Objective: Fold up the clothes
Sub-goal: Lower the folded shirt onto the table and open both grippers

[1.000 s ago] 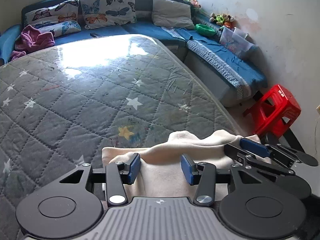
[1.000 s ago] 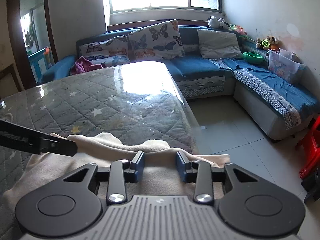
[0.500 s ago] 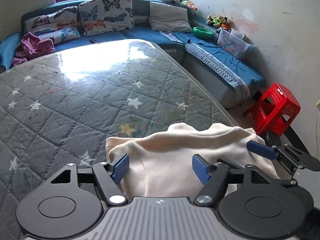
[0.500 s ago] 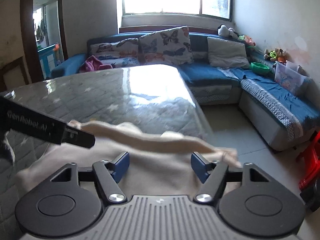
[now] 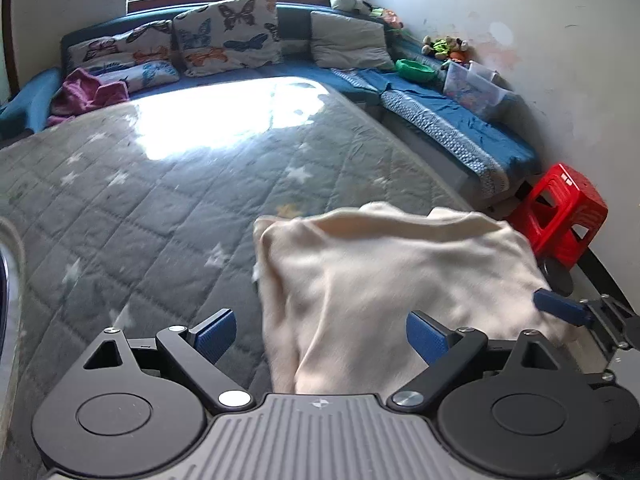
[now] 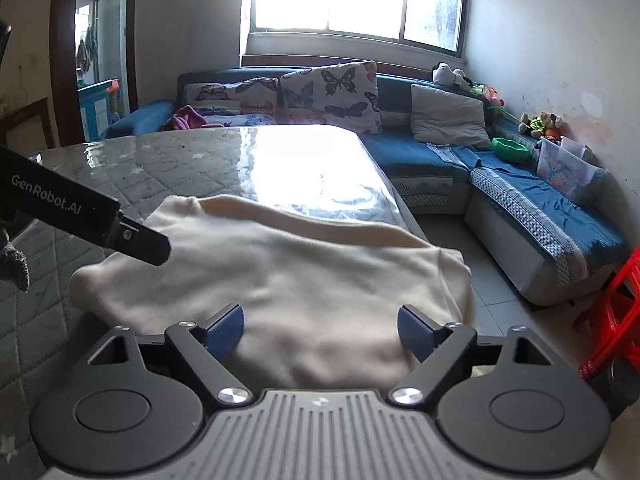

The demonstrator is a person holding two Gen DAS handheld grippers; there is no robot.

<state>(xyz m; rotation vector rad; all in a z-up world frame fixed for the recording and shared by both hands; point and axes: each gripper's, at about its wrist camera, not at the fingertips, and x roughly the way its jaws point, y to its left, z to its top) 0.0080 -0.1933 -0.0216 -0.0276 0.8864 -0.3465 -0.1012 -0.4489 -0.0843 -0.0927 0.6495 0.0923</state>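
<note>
Now both the left gripper (image 5: 322,334) and right gripper (image 6: 320,330) hover with jaws spread wide, holding nothing, over the cream garment (image 6: 280,280) lying at the table (image 5: 140,200) corner, seemingly between folds, needing a fresh grasp.

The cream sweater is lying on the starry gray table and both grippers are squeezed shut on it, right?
Not quite. The cream sweater does lie on the starry gray table, but neither gripper is squeezed shut. The left wrist view shows the left gripper with its jaws wide apart, and the right wrist view shows the right gripper spread open too, gripping nothing.
</note>
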